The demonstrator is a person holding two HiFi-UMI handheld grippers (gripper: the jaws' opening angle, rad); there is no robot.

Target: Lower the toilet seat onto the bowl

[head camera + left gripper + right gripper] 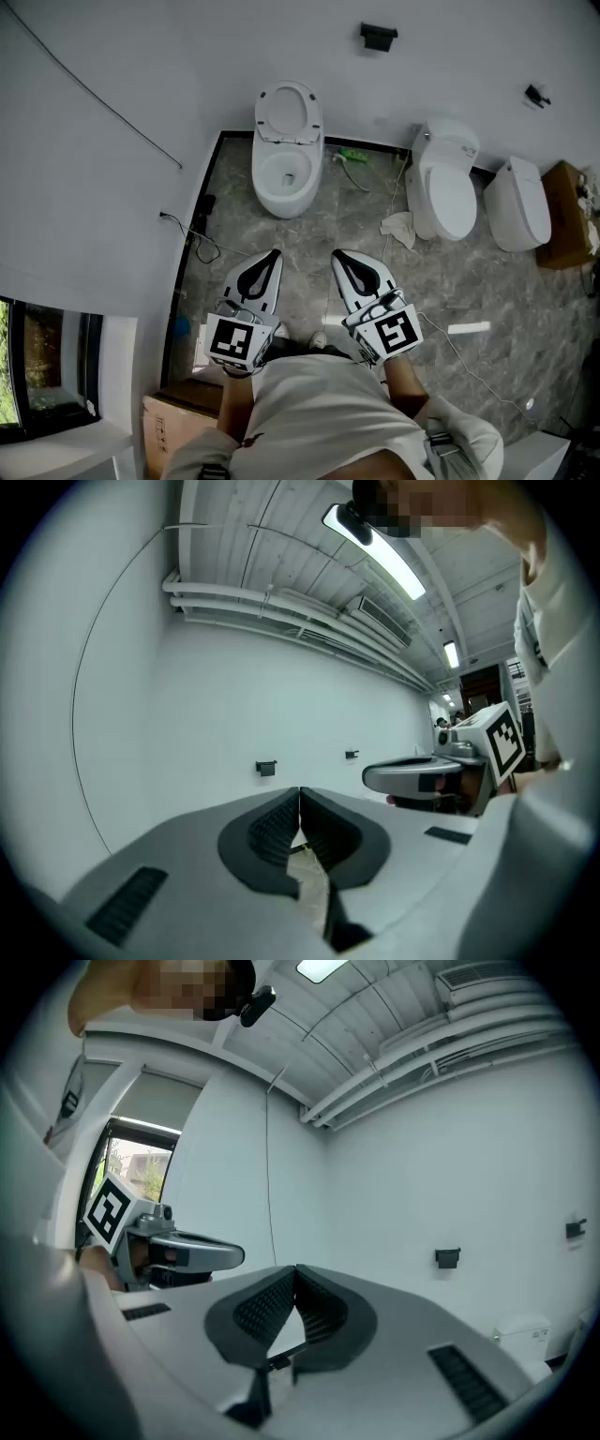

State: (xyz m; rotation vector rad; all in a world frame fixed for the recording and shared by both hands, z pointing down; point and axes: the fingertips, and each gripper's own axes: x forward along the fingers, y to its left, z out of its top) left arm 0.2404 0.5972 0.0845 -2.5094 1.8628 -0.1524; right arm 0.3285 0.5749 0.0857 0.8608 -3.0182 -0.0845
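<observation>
The white toilet bowl (264, 187) stands against the far wall at the left of the head view, with its seat and lid (289, 112) raised upright behind it. My left gripper (273, 254) and right gripper (338, 255) are held side by side in front of me, level, both well short of that toilet. Both are shut with nothing between the jaws. In the left gripper view the left gripper (300, 794) shows closed jaws against the bare wall; in the right gripper view the right gripper (296, 1271) shows the same.
Two more white toilets (448, 183) (517, 202) with lids down stand to the right, beside a cardboard box (567, 216). A crumpled cloth (398, 225), a green item (354, 156), cables (202, 242) and a white bar (468, 328) lie on the grey floor. Another box (178, 422) is at my left.
</observation>
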